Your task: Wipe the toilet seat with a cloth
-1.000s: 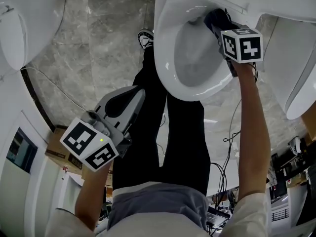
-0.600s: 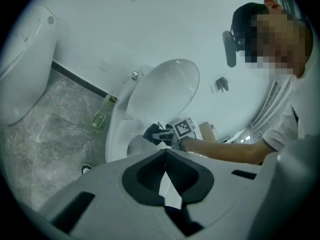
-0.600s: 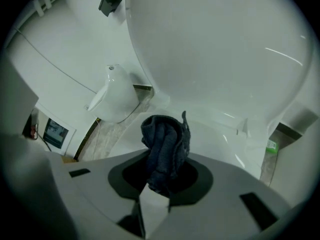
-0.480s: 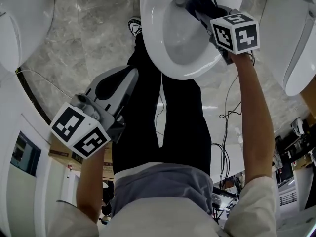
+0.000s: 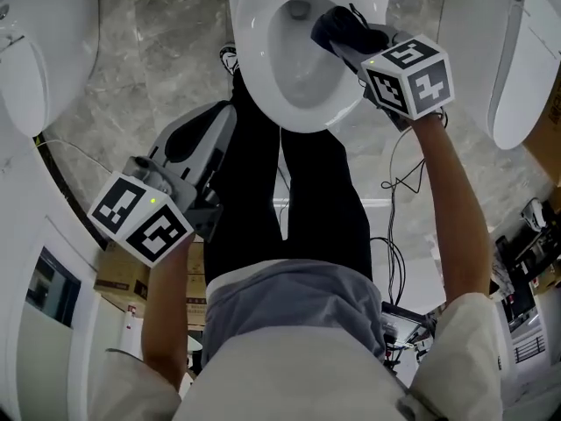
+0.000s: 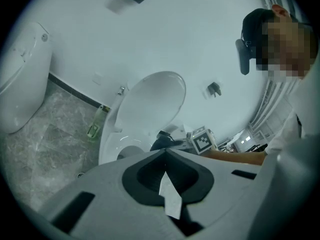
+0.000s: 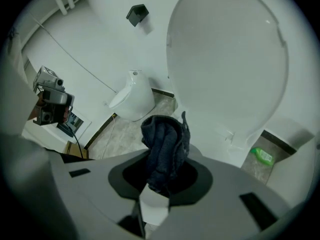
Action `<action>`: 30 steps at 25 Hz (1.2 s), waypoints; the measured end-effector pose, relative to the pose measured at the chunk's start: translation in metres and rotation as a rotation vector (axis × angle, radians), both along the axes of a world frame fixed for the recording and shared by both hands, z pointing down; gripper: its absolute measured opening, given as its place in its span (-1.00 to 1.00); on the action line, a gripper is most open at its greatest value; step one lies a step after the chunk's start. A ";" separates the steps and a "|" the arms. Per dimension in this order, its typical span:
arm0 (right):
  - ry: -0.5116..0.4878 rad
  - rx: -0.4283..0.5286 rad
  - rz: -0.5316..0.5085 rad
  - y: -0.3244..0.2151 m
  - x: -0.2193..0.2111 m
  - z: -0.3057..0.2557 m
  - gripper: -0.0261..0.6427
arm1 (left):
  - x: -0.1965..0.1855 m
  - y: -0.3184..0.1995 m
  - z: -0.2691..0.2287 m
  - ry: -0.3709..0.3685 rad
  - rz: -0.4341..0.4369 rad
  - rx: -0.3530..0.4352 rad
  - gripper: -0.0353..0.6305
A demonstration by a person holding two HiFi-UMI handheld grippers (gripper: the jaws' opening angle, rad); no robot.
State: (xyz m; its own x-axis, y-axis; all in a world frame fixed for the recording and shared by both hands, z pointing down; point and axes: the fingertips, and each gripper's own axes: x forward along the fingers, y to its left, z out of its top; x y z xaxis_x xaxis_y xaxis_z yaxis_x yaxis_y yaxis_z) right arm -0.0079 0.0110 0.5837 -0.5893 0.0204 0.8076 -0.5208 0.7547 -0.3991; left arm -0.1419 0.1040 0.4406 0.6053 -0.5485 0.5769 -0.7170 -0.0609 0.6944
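A white toilet has its seat rim (image 5: 252, 68) at the top of the head view, and its lid (image 7: 230, 59) is raised. My right gripper (image 5: 355, 40) is shut on a dark blue cloth (image 5: 340, 26), which lies against the far right part of the rim. In the right gripper view the cloth (image 7: 165, 141) bulges out from between the jaws. My left gripper (image 5: 215, 134) hangs low beside the person's black trouser leg, away from the toilet. Its jaws are shut with nothing in them. The left gripper view shows the toilet (image 6: 150, 104) and the cloth (image 6: 162, 141) from a distance.
Other white toilets stand at the left (image 5: 35, 51) and right (image 5: 508, 60). A green bottle (image 7: 262, 155) lies on the marble floor behind the toilet. Cables (image 5: 399, 182) trail on the floor at the right. A cardboard box (image 5: 123, 274) sits low left, and a camera (image 7: 50, 96) stands nearby.
The head view has swung, so the toilet now sits further left and higher. The right gripper stays on the rim with the cloth. The left gripper remains shut by the leg.
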 end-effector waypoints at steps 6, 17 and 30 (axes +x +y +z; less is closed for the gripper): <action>0.008 0.119 0.072 -0.014 0.027 -0.049 -0.67 | 0.010 -0.013 -0.038 -0.034 0.003 0.035 -0.87; -0.083 0.210 0.201 -0.006 0.054 -0.151 -0.67 | 0.035 -0.019 -0.114 -0.054 0.034 0.155 -0.87; -0.209 0.338 0.231 0.033 0.079 -0.271 -0.67 | 0.080 -0.008 -0.189 -0.080 0.105 0.326 -0.87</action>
